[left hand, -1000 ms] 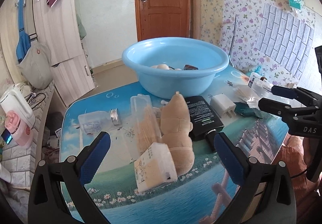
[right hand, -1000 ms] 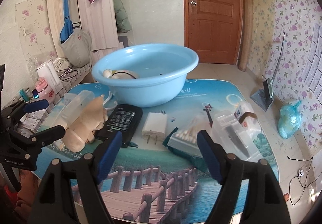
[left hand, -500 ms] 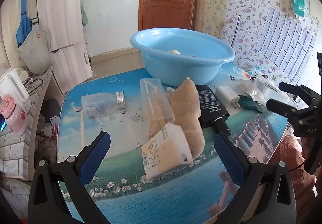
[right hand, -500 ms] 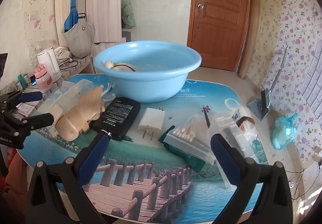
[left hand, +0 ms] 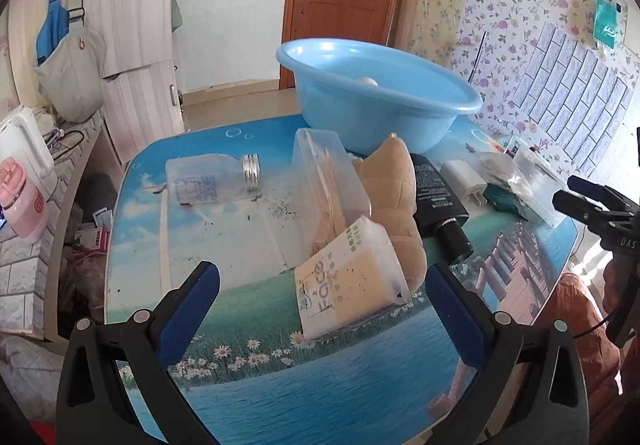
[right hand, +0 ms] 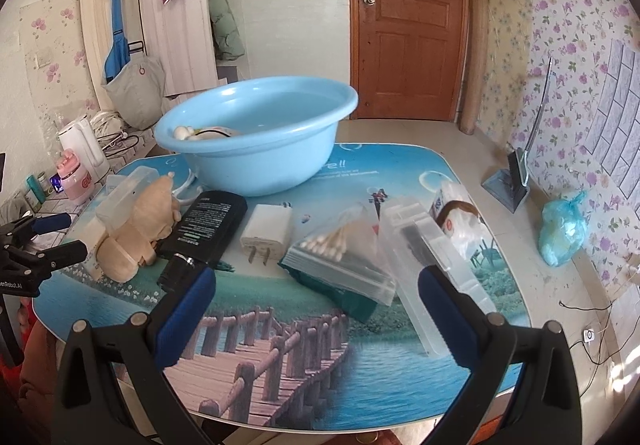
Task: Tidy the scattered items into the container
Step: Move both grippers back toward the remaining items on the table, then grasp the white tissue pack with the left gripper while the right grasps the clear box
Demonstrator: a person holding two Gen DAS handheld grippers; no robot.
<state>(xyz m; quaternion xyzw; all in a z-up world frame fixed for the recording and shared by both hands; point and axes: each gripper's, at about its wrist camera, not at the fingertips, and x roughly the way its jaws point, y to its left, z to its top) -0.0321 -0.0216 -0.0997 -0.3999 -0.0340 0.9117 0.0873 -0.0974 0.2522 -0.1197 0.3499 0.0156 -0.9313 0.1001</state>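
The light blue basin (left hand: pixel 380 101) (right hand: pixel 256 133) stands at the table's far side with a few small items inside. Before it lie a tissue pack (left hand: pixel 352 277), a tan plush toy (left hand: pixel 396 197) (right hand: pixel 136 221), a clear box of sticks (left hand: pixel 328 181) and a clear bottle (left hand: pixel 212 181) on its side. My left gripper (left hand: pixel 320 281) is open, low over the tissue pack, touching nothing. A black tube (right hand: pixel 208 229), a white charger (right hand: pixel 268 229), a bag of cotton swabs (right hand: pixel 340 257) and a clear case (right hand: pixel 432 261) lie ahead of my right gripper (right hand: pixel 316 285), which is wide open and empty.
The picture-printed table (right hand: pixel 320 345) ends just below both grippers. A white snack packet (right hand: pixel 456 213) lies by the right edge. A kettle (right hand: pixel 80 145) and pink jar (right hand: pixel 74 177) stand on a counter to the left. A blue bag (right hand: pixel 564 229) sits on the floor.
The right gripper's jaws have spread wider. My left gripper has sunk and come nearer the tissue pack, which now looms larger between the fingers. No item has shifted.
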